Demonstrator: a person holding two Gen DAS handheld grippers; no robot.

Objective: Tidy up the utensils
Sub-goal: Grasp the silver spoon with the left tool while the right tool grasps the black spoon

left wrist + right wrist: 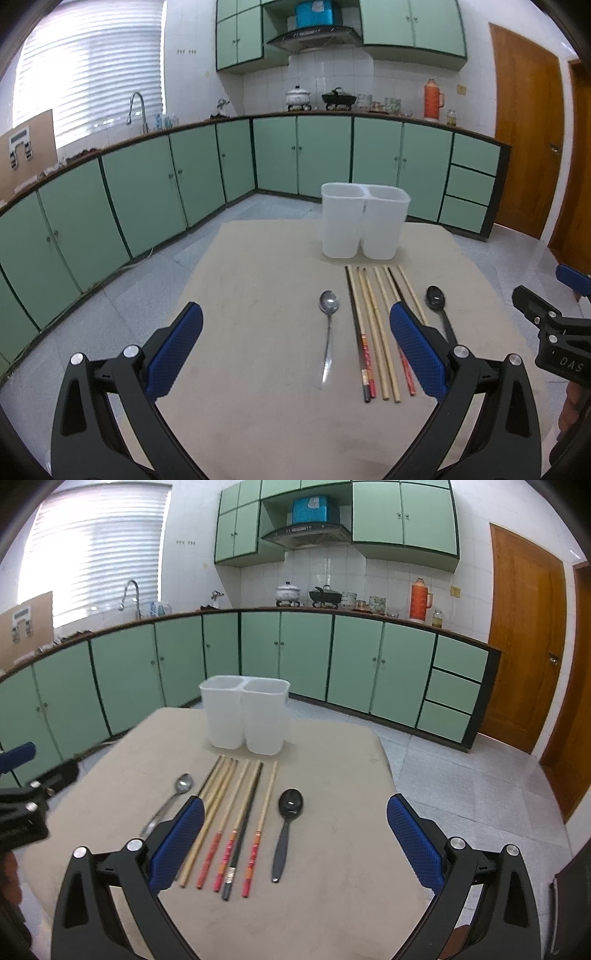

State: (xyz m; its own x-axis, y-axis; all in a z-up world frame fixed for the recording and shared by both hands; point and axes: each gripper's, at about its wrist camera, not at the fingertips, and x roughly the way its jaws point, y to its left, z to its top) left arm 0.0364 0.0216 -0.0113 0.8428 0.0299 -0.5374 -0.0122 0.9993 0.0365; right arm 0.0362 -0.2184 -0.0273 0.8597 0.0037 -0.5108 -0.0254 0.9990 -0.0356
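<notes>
Both grippers, left gripper (295, 347) and right gripper (295, 842), hang spread and empty; chopsticks (236, 812) and spoons lie just before the white holder (245, 716). Tightly packed sticks could scatter when pinched.

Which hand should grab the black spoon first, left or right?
Probably right. The black spoon lies between the open right tool's fingers in its view, while in the left view it sits beyond the left tool's right finger, past the chopsticks.
</notes>
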